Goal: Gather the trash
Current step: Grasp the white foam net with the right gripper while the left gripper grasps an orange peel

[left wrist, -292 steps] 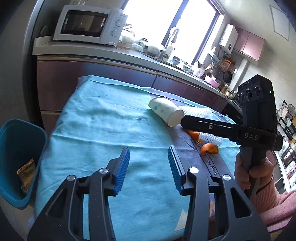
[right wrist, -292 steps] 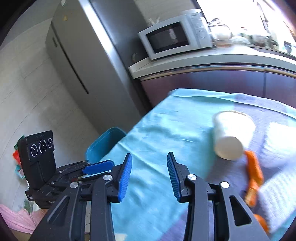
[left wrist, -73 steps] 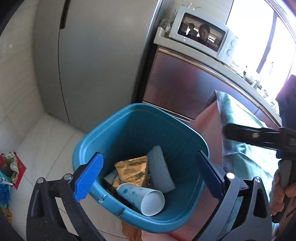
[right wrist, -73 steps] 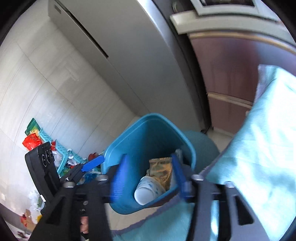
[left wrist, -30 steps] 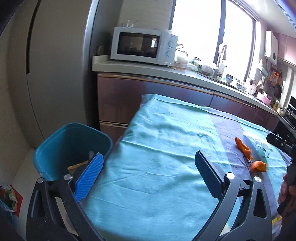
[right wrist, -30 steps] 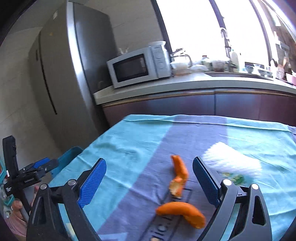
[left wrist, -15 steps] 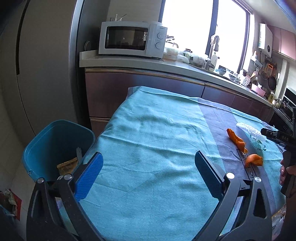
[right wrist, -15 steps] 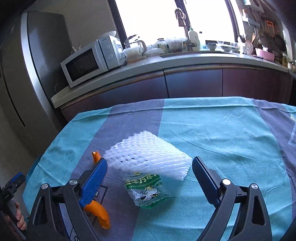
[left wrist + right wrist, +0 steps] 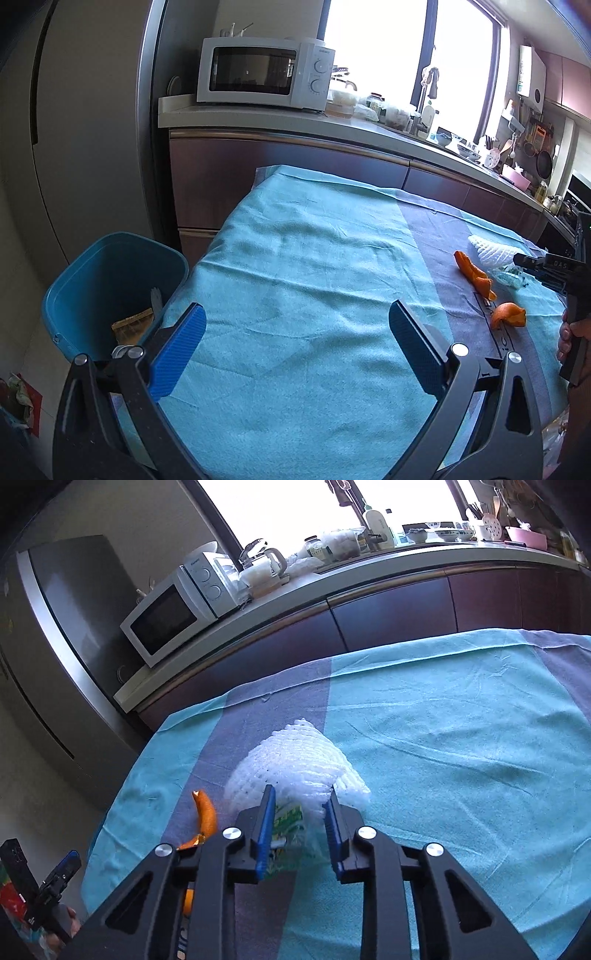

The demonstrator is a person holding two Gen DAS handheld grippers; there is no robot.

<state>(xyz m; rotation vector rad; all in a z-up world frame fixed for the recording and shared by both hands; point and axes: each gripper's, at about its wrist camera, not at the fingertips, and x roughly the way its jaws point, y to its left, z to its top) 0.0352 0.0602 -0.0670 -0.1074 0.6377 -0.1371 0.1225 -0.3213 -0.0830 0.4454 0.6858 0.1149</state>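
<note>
A green-and-white plastic wrapper (image 9: 288, 819) lies on the blue tablecloth (image 9: 314, 258) against a white foam net (image 9: 295, 760). My right gripper (image 9: 301, 792) is low over them; its jaws are closing, with the wrapper between the pads and the net's edge against the right pad. Two orange peels (image 9: 474, 275) (image 9: 508, 314) lie close by, and one peel (image 9: 207, 812) shows left of the right gripper. My left gripper (image 9: 295, 308) hangs wide open and empty over the table's near left part. The blue bin (image 9: 59, 295) stands on the floor to its left, with trash inside.
A kitchen counter with a microwave (image 9: 258, 74) runs behind the table, and a tall fridge (image 9: 85, 129) stands left of it. A hand (image 9: 572, 336) holds the right gripper at the right edge of the left wrist view. Bare cloth stretches right of the foam net.
The right gripper's jaws went from wide open to narrow, around the wrapper, and it rolled to the left. The left gripper stayed open and barely moved.
</note>
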